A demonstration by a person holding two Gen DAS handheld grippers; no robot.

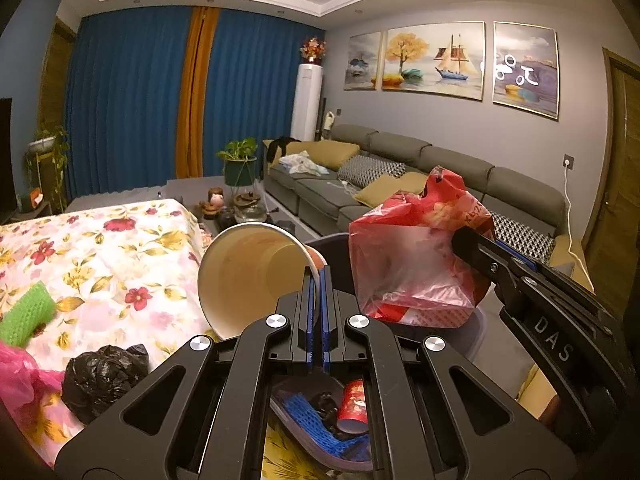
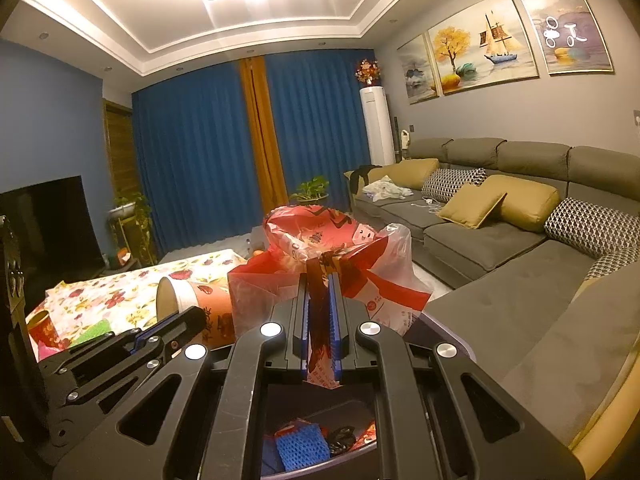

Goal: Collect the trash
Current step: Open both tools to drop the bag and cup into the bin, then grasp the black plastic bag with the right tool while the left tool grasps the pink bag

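One paper cup (image 1: 248, 276) in left tool (image 1: 319, 280), one red bag (image 2: 320, 256) in right tool (image 2: 322, 292).

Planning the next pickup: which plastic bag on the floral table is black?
The crumpled black bag at the table's near edge, beside the pink bag; the red bag is held aloft.

The bin (image 1: 320, 452) sits under the left gripper (image 1: 319, 280), whose black arms hide most of it; only a blue net, a red cup and something dark show inside; near the bin, the pink bag (image 1: 16, 376) is cut off by the picture's edge; the green thing (image 1: 26, 314) looks blurry.
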